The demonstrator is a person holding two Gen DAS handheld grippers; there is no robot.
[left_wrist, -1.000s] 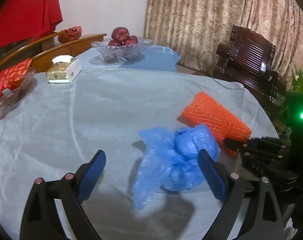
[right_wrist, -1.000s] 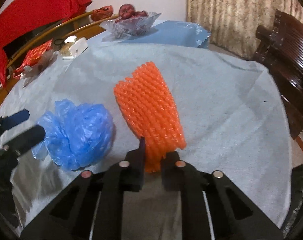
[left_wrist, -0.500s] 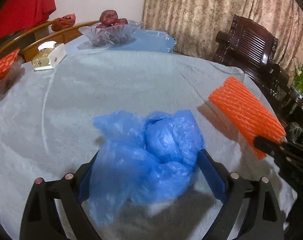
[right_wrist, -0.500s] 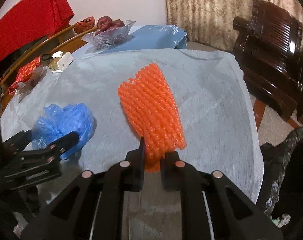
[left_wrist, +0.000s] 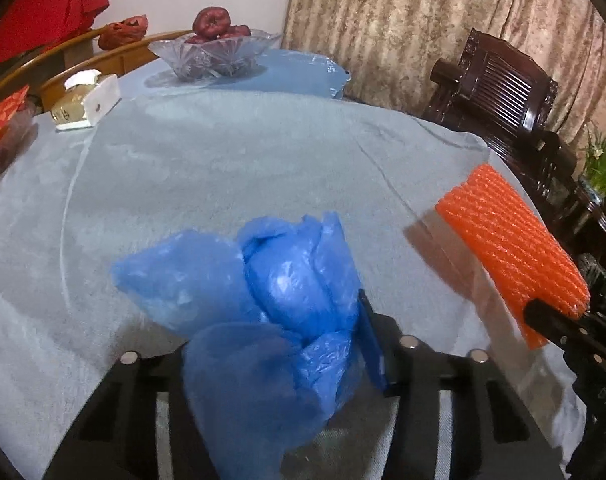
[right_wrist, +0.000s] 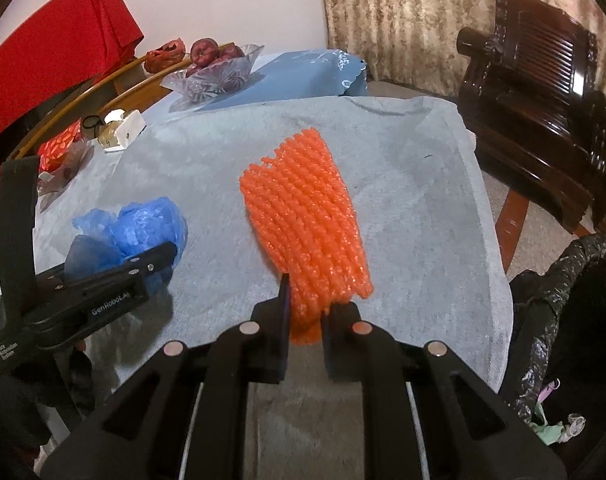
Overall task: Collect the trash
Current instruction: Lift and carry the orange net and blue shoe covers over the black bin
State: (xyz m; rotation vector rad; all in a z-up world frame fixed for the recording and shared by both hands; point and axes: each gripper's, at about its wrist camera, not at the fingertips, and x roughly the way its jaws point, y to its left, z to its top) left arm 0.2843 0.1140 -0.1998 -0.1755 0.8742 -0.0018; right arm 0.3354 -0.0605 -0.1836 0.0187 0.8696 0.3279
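While pinched, blue bag (left_wrist: 279,304) fills left hand-held gripper (left_wrist: 279,344).

The left gripper (left_wrist: 303,344) is clamped on the crumpled blue plastic bag (left_wrist: 263,300), which hides its left finger, and is held above the table. The right gripper (right_wrist: 305,316) pinches the near end of the orange foam net (right_wrist: 307,224) (lifted, jutting forward), to the left gripper's right, both pointing forward.
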